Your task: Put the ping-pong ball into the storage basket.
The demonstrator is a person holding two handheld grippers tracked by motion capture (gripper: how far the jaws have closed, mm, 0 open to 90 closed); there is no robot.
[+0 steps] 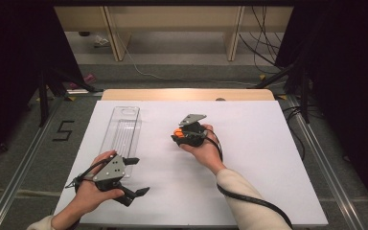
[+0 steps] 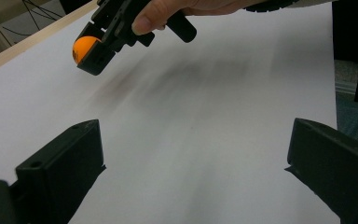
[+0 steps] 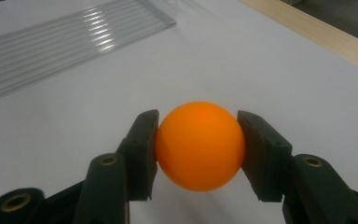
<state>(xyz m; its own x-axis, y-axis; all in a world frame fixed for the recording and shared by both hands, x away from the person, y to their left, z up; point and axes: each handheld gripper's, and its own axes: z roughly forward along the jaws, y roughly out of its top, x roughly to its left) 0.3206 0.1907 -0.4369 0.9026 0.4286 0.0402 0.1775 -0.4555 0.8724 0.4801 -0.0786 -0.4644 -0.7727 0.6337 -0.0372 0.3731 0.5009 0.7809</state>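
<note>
An orange ball (image 3: 199, 145) is clamped between the two black jaws of my right gripper (image 3: 198, 148), a little above the white table top. From above, that right gripper (image 1: 181, 134) sits mid-table with the ball (image 1: 178, 132) peeking out at its left. In the left gripper view the ball (image 2: 85, 47) shows inside the far gripper, held by a hand. My left gripper (image 1: 136, 176) lies near the front left of the table, jaws wide apart with nothing between them. A clear plastic tray (image 1: 122, 132) lies just beyond it.
The white table top (image 1: 258, 143) has a wooden strip (image 1: 187, 94) along its far edge. Cables trail from both grippers. Dark stands and loose cables are on the floor to either side of the table.
</note>
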